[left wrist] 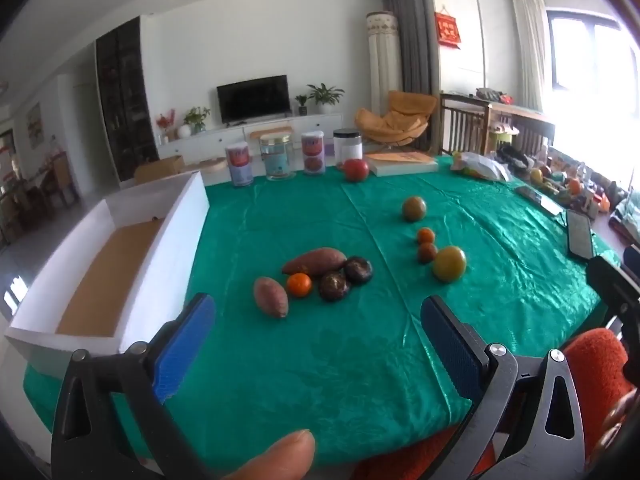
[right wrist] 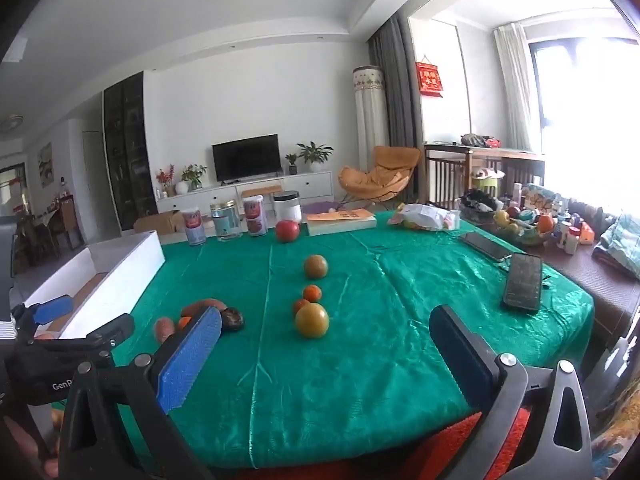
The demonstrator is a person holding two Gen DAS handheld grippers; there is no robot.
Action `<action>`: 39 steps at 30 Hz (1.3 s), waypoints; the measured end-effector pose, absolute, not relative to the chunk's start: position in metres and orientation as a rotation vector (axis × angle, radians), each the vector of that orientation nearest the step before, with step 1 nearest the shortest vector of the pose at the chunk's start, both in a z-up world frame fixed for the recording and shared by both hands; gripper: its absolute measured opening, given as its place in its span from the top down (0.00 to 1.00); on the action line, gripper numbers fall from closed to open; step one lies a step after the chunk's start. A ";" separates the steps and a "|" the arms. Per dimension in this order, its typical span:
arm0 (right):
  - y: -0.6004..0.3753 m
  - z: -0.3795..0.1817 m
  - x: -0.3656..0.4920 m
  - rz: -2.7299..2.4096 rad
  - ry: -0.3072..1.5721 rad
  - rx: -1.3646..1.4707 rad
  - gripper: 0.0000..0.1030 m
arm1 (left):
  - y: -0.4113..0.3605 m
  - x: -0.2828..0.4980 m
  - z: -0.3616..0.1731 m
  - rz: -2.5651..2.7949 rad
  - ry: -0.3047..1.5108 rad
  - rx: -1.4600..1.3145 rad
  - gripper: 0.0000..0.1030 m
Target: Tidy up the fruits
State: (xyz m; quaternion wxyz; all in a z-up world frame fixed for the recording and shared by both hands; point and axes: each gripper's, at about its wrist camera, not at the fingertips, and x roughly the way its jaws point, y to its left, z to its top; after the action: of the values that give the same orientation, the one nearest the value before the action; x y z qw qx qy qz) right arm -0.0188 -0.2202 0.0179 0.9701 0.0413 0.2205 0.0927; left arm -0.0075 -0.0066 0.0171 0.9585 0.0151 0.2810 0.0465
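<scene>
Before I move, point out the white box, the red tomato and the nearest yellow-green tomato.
white box (left wrist: 168, 240), left wrist view, on its right wall.
red tomato (right wrist: 287, 231), right wrist view, on its front face.
yellow-green tomato (right wrist: 312, 320), right wrist view, on its middle.

Sweet potatoes (right wrist: 200, 306) and small orange (right wrist: 184, 322) partly hidden behind the right tool's blue finger (right wrist: 190, 360).
</scene>
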 end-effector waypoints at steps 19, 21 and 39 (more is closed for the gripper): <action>-0.211 -0.009 -0.012 0.190 0.586 0.027 0.00 | -0.019 -0.009 -0.001 0.034 0.643 0.031 0.00; -0.207 -0.008 -0.013 0.191 0.579 0.018 0.00 | -0.018 -0.010 -0.003 0.030 0.645 0.027 0.00; -0.202 -0.017 -0.012 0.203 0.595 -0.013 0.00 | -0.008 -0.009 -0.008 0.024 0.664 -0.018 0.00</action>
State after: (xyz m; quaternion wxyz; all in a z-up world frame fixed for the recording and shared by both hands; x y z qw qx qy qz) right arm -0.0120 -0.2019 -0.0171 0.9510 -0.0063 0.2924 0.1000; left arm -0.0095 -0.0080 -0.0075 0.9452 -0.0086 0.3260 0.0117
